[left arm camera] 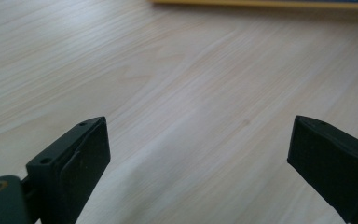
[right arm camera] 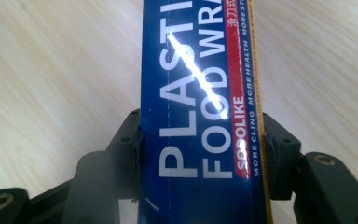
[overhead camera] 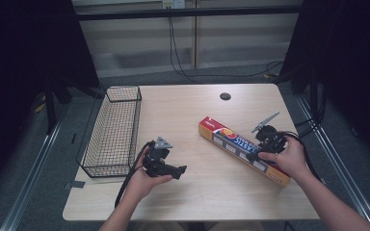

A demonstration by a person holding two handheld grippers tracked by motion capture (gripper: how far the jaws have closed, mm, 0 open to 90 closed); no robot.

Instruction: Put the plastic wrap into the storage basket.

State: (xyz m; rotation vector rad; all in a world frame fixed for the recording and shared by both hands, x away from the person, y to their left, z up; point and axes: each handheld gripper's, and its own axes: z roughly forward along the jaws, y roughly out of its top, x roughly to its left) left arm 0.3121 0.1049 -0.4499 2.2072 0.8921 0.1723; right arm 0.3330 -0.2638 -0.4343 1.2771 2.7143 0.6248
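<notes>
nearest the person, the left gripper [overhead camera: 166,166] is held low over the bare desk [overhead camera: 192,202], its fingers [left arm camera: 77,168] spread wide with nothing between them; it is judged to be kept waiting there, turned toward the box so that it can help if needed. a little farther in and to the right, the right gripper [overhead camera: 269,144] is set across the long blue and yellow plastic wrap box [overhead camera: 231,144], and its fingers [right arm camera: 128,140] are clamped on the two long sides of that box. the box is seen lying flat on the desk, slanted, right of centre and well apart from the wire basket [overhead camera: 113,130] that stands at the left edge. the grip across the narrow width is judged to be chosen because the box is too long to be taken any other way. in the right gripper view the lettering on the box and the pads pressed against its sides are made plain, which the high view is too distant to show; in the left gripper view the gap between the open fingers is shown, with a yellow edge of the box at the top. the basket and the round hole [overhead camera: 225,96] near the far edge are given by the high view.
</notes>
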